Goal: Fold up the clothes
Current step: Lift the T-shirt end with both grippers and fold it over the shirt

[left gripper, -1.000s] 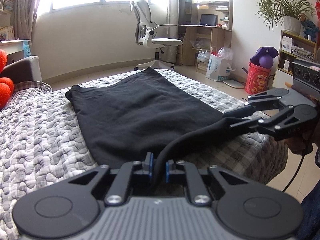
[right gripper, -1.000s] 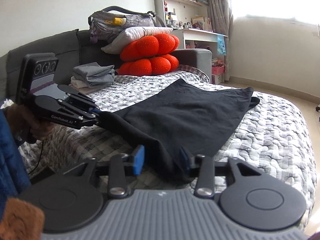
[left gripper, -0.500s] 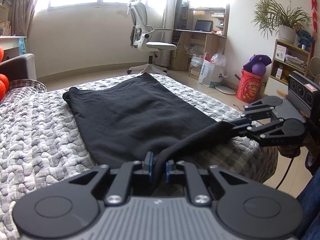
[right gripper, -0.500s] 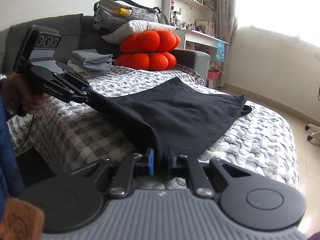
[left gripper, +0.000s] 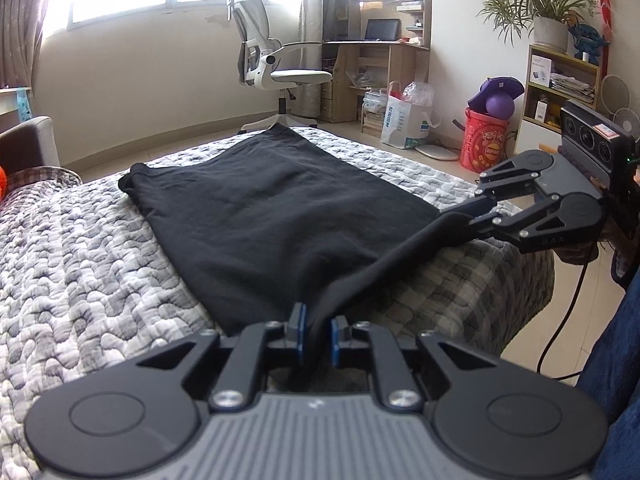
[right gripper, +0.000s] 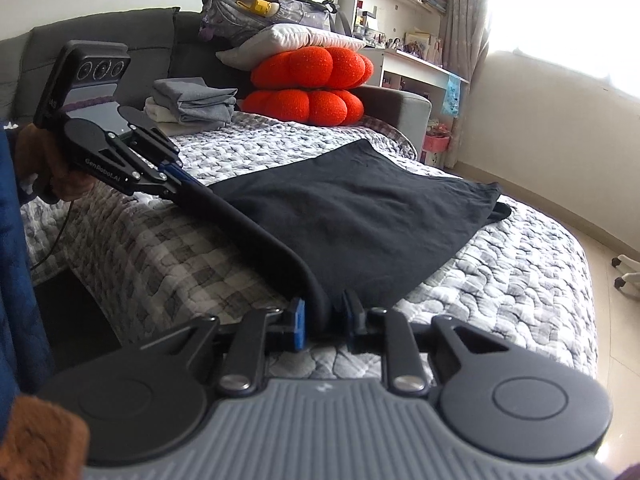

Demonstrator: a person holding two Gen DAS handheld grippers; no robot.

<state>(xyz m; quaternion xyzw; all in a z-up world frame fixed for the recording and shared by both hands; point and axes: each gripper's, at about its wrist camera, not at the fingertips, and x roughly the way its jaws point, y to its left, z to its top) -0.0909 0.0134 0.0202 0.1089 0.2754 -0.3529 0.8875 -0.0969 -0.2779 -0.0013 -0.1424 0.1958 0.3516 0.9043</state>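
Black cloth (left gripper: 280, 216) lies flat on my bed (left gripper: 80, 280). My left gripper (left gripper: 317, 330) pinches its near edge at 6 o'clock. My right gripper (right gripper: 323, 322) has just loosened a little, cloth between its pads, at 3 o'clock.

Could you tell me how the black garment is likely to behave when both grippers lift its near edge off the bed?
The black garment is probably floppy: its edge sags between the left gripper and right gripper. It likely drapes and drags across the quilted bedspread. It looks light.
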